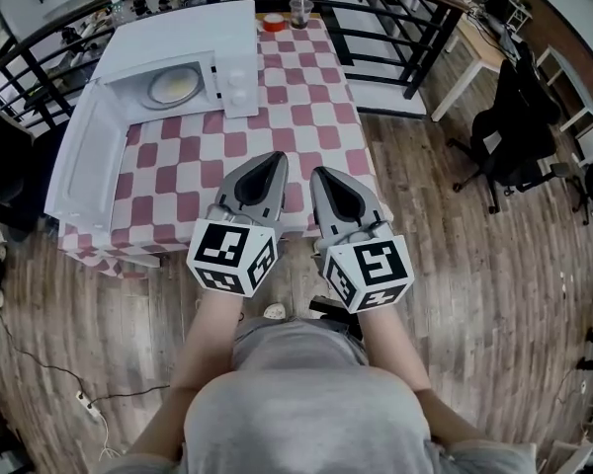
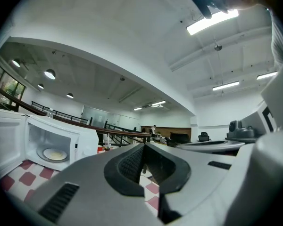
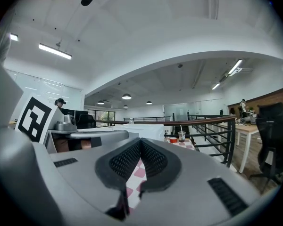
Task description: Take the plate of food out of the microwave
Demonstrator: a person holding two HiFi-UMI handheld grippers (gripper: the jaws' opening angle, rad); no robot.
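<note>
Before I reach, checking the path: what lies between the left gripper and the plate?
Head view: only bare checked tablecloth from the left gripper to the plate; the microwave door stands open.

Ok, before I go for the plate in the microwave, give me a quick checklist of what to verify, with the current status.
1. Microwave door open: ok, swung wide to the side.
2. Plate of food reachable: ok, it sits in the cavity with nothing in front of it.
3. Left hand-held gripper ready to grasp: not ok, jaws shut and empty.
4. Right hand-held gripper ready to grasp: not ok, jaws shut and empty.
5. Cup with straw out of the way: ok, it stands at the table's far end, beside the microwave and not before its opening.
6. Plate cool enough to handle: cannot tell.
</note>
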